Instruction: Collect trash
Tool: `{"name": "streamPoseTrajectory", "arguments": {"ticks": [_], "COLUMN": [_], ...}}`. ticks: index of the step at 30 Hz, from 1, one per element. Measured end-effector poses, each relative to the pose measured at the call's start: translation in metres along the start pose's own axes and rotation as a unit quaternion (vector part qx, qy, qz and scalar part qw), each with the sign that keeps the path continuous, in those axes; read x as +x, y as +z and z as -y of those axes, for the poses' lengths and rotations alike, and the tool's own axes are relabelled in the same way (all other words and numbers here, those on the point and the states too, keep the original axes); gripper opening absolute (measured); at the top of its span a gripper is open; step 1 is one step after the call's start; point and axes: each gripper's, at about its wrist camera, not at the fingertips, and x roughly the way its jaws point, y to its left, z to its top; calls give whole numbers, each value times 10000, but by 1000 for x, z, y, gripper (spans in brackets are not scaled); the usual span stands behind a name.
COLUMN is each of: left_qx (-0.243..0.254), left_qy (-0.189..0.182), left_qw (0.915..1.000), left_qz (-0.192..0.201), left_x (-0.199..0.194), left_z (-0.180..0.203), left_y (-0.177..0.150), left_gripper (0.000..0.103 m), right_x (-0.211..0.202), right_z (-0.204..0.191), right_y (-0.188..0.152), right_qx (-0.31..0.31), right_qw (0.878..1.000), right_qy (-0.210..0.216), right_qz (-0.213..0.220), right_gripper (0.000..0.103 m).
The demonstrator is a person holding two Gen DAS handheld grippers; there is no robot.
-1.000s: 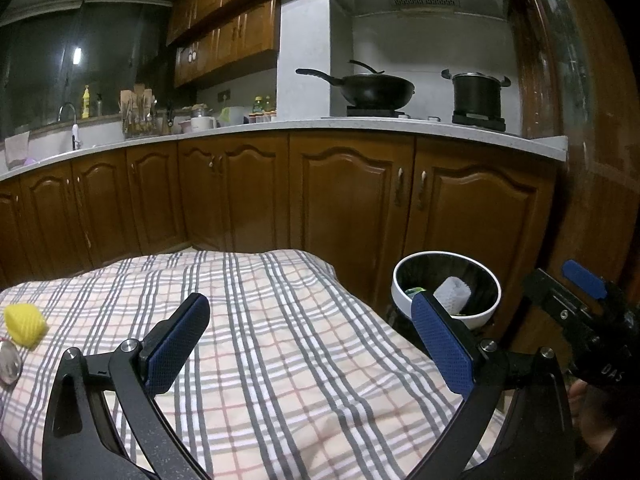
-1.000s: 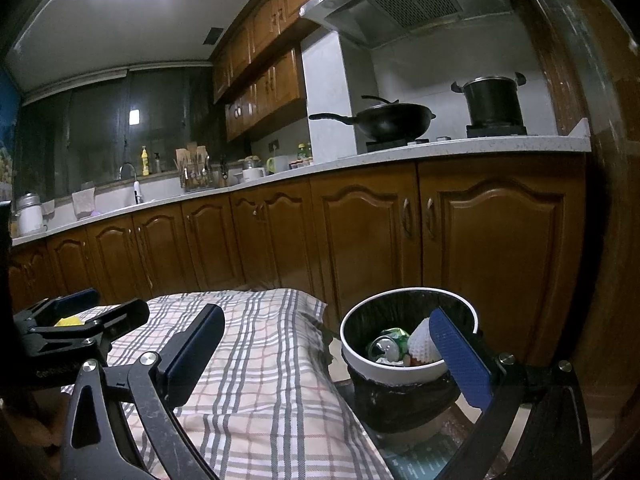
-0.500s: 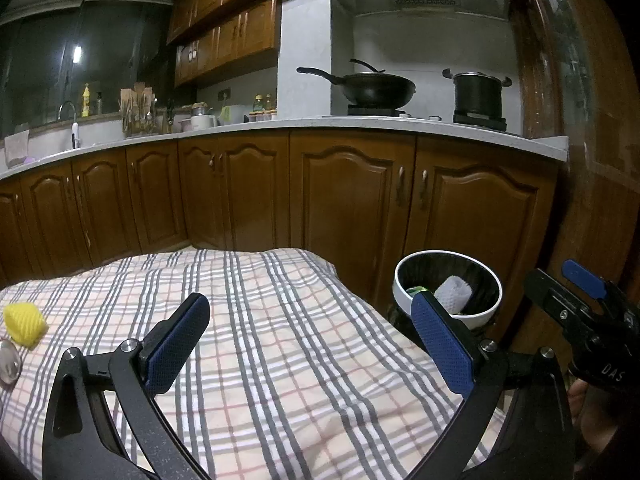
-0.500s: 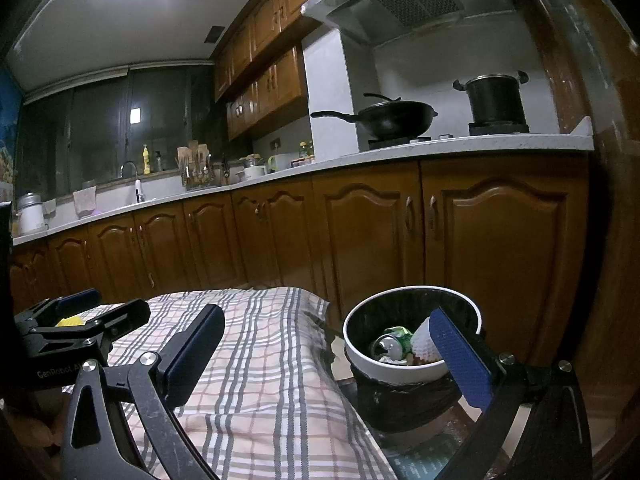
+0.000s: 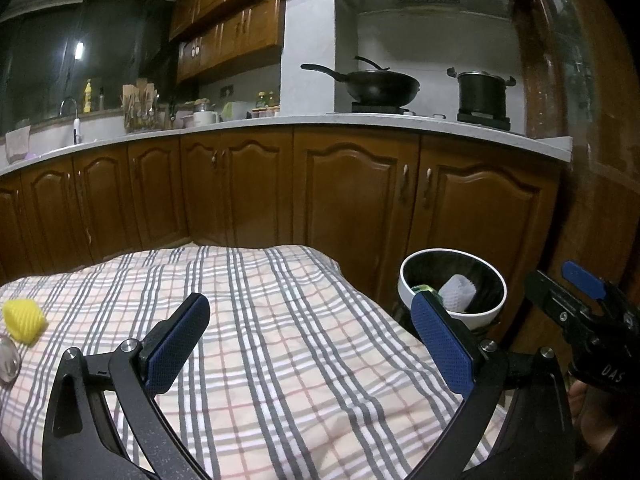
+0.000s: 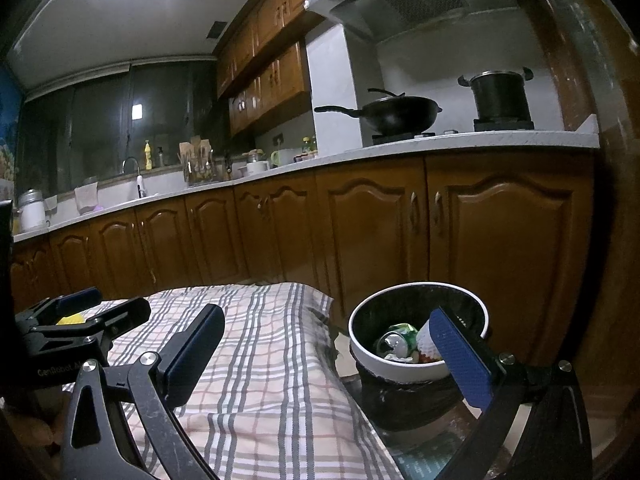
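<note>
Both grippers are wide open and hold nothing: the left gripper (image 5: 310,332) over the checked cloth (image 5: 280,340), the right gripper (image 6: 328,344) near the trash bin (image 6: 416,372). A crushed can (image 6: 394,342) lies inside the bin, partly hidden. A yellow foam piece (image 5: 24,320) lies at the cloth's far left; beside it, a shiny object is cut off.

A white-rimmed trash bin (image 6: 416,368) lined with a black bag stands at the right, just beside the table's corner, holding a crushed green can (image 6: 394,345) and white foam netting (image 5: 457,293). A yellow foam net (image 5: 23,321) lies far left on the checked cloth.
</note>
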Motion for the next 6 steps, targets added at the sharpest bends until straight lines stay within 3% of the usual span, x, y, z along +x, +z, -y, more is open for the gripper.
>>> {"name": "streamPoseTrajectory", "arguments": {"ticks": [6], "left_qx": [-60], "left_qy": [7], "left_qw": [9999], "left_qz": [-124], "left_x": [5], "left_z": [-6], "left_y": [-4], "left_gripper": [103], "right_x": [5], "right_z": [-2], "right_y": [-1], "right_qx": [4], "right_qw": [10000], "right_qy": [26], "right_qz": [-96], "right_gripper": [103]}}
